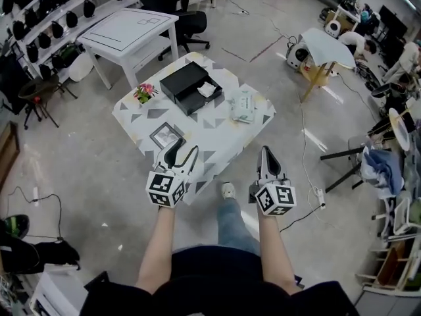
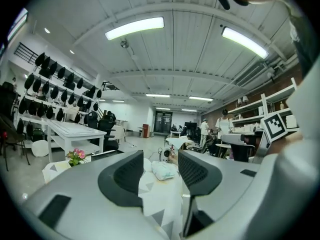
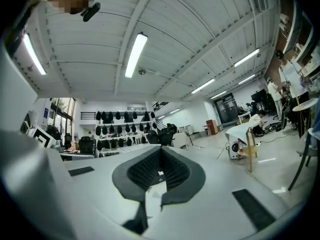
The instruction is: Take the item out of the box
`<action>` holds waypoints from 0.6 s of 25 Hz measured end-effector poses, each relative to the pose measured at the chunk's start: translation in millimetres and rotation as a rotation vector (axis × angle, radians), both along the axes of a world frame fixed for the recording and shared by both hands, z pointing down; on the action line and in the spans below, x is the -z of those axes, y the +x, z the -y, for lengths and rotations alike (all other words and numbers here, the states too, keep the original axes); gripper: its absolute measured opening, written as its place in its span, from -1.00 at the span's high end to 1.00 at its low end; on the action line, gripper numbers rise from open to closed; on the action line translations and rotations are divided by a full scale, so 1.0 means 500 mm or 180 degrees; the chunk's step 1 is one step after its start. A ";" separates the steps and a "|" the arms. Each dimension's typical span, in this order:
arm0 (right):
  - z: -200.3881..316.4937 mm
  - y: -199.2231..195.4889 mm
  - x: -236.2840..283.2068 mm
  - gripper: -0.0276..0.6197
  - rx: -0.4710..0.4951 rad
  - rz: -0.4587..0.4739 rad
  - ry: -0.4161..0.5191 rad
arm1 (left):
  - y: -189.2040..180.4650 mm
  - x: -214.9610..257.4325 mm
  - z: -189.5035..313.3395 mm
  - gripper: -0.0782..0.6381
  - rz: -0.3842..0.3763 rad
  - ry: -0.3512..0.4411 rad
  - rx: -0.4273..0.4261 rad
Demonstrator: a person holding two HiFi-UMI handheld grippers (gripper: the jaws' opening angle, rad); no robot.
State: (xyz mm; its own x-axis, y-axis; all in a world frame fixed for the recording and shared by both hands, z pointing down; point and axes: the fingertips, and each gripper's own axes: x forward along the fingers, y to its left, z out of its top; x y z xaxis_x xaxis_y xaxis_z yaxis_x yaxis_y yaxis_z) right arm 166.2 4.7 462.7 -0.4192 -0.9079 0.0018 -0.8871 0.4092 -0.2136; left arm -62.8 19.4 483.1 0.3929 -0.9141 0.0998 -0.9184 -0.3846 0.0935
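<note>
- The worktop, covered in a white cloth with grey triangles, stands on the concrete floor in front of the person. All the task's things lie on it.
- A plain white table stands beyond it to the left, well apart.
- The black box sits on the far half of the worktop, turned at an angle. Its far-left part is covered and its near-right part is open.
- The left tool is held over the near edge of the worktop. Its jaws stand apart with nothing between them. In the left gripper view only the cloth and the packet beyond show through the gap.
- The right tool is held off the near-right edge, over the floor. In the right gripper view its jaws meet at the tips and hold nothing.
- A pale packet lies just right of the box, apart from it.
- A small framed picture lies flat near the left tool, on the near-left part of the cloth.
- A little pot of pink flowers stands just left of the box.
- The white item lies inside the open part of the box. Both tools are well apart from it.
</note>
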 end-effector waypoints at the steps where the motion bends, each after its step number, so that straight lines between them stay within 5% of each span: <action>1: 0.044 0.003 0.000 0.91 0.0042 -0.0009 -0.0019 | 0.001 -0.001 0.035 0.19 0.0015 0.0006 0.0067; 15: 0.485 -0.061 -0.013 0.91 0.0993 -0.0129 -0.0301 | 0.000 -0.005 0.356 0.19 -0.0054 -0.0217 0.0862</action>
State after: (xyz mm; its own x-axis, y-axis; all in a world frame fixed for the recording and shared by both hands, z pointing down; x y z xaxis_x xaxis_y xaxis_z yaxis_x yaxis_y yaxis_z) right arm 135.9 -237.9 469.0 -0.6749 -0.7308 0.1022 -0.7307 0.6425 -0.2308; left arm -62.7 -158.5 485.4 0.1375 -0.9775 0.1602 -0.9849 -0.1177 0.1271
